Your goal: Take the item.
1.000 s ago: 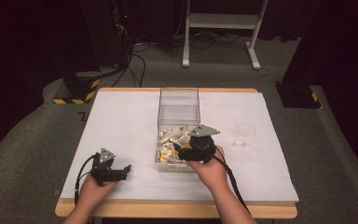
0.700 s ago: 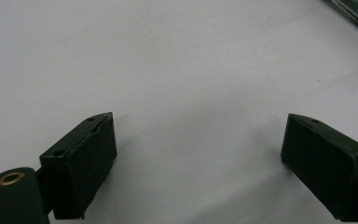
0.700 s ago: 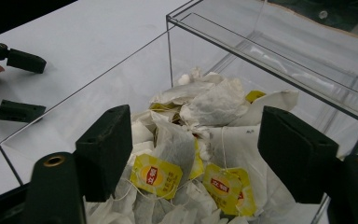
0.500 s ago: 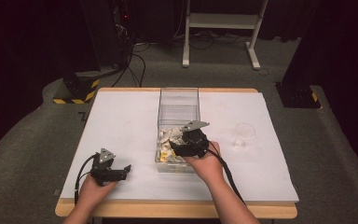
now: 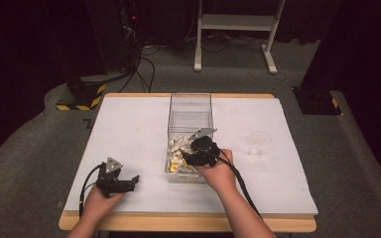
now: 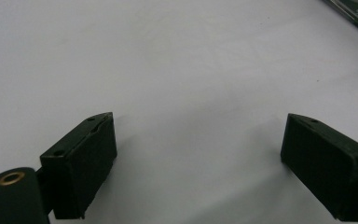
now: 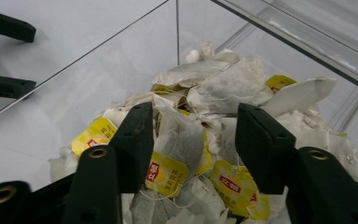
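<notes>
A dark room rings the white surface (image 5: 129,129), with cables and a stand's legs along the top of the high view. At the centre of the frame stands the clear plastic box (image 5: 190,106), and heaped at its near end are the tea bags (image 5: 178,148), white paper pouches with yellow tags.

The right hand-held gripper (image 5: 184,157) is down inside the box, its jaws spread and sunk into the pile. In the right gripper view one tea bag (image 7: 179,137) sits squarely between the jaws, its yellow tag (image 7: 167,173) hanging just below at the centre bottom. Nothing is pinched yet.

To do this well, I'd say close on the paper pouch itself, not the tag or string, and take just that one bag; the neighbours overlap and strings tangle, so a slow lift should let the others fall away. The small clear cup (image 5: 260,140) at the right of the frame, well apart from the box, looks like the likely destination.

The right hand (image 5: 218,168) reaches in from the bottom over the box's near wall, wrist angled down. The left hand-held gripper (image 5: 135,179) rests low on the bare surface at lower left, jaws wide apart and empty, pointing towards the box.
</notes>
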